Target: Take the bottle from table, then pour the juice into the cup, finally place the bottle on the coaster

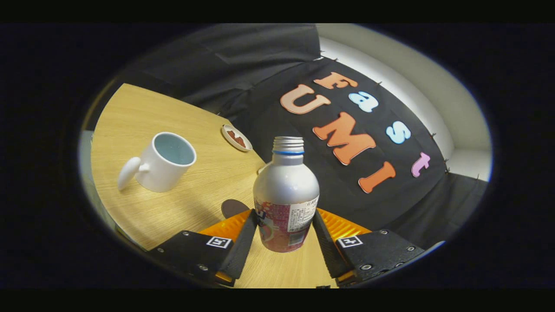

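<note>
The juice bottle point(286, 195) sits between the fingers of the claw point(284, 229), gripped low on its labelled body on both sides, apparently lifted off the counter point(173, 199) for carrying. Silver, uncapped, threaded neck, blue ring. The white mug point(162, 161) stands ahead; the coaster point(236, 138) lies beyond it.

The bottle point(285, 190) is silver with a red label. The cup point(167, 162) is white. The surface point(182, 203) is light wood.

The bottle point(286, 195) label's print is too small to read
</note>
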`<control>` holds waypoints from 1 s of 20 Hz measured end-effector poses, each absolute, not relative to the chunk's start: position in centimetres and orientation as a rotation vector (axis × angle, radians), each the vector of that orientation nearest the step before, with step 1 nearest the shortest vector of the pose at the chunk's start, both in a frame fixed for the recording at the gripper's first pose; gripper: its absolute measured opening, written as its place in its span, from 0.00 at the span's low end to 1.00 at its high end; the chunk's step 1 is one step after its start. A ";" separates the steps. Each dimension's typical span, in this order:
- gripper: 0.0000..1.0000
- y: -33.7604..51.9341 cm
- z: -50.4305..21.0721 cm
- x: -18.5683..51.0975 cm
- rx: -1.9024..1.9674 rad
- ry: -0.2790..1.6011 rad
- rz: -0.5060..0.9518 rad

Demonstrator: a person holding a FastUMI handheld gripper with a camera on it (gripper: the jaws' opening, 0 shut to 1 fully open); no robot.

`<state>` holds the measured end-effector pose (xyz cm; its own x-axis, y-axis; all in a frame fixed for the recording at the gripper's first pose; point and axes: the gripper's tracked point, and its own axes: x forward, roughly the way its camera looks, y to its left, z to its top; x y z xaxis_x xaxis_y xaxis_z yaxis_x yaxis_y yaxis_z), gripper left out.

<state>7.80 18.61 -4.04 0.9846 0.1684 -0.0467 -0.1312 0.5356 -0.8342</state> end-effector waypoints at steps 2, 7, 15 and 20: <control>0.74 19.2 -4.1 8.2 -1.074 -0.055 0.175; 0.74 20.9 -4.5 8.6 -1.262 -0.103 0.187; 0.73 23.5 -4.5 7.3 -1.511 -0.195 0.218; 0.74 23.8 -3.7 7.8 -1.629 -0.229 0.211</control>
<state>7.79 23.81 -3.73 0.9615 0.2748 0.0016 0.0209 -0.0673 -0.9975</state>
